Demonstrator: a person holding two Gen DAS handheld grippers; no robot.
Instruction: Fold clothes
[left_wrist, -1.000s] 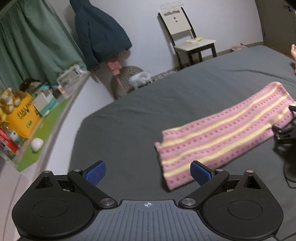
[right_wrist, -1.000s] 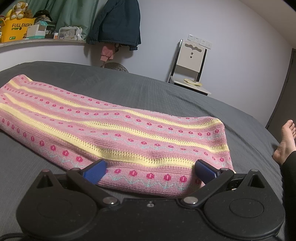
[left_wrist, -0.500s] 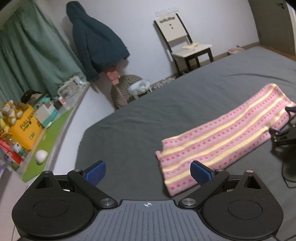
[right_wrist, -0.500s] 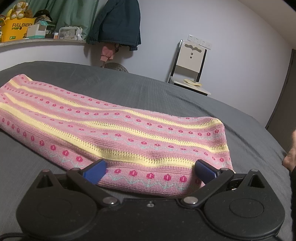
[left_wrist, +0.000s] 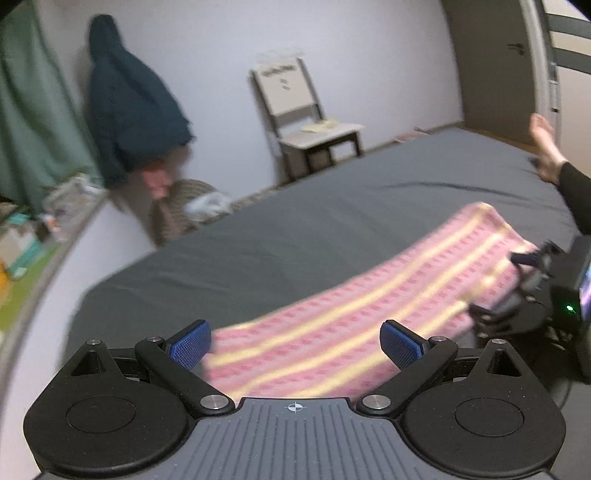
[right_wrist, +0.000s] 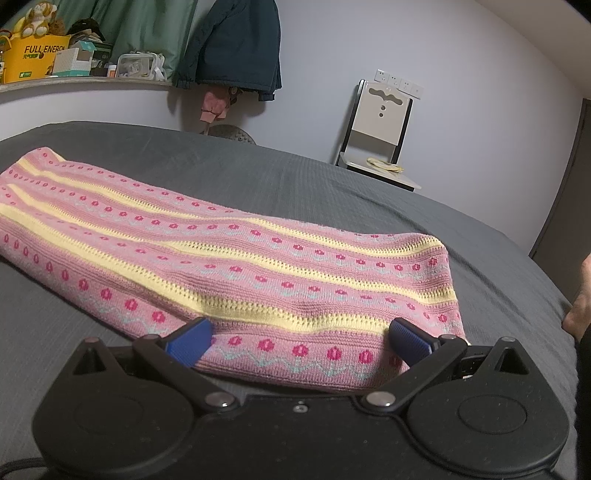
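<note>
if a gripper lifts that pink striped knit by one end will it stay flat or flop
The pink striped knit will probably flop: it is soft yarn lying limp on the grey bed, following its surface. Its open-stitch yellow bands suggest it could stretch or snag. It looks thin, so likely light, and unlikely to slip from the right gripper.

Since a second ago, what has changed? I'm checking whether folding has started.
The left gripper moved in to the near end of the pink knit garment, jaws open around it. The right gripper stayed open at the other end. Garment flat on the bed, nothing grasped.
</note>
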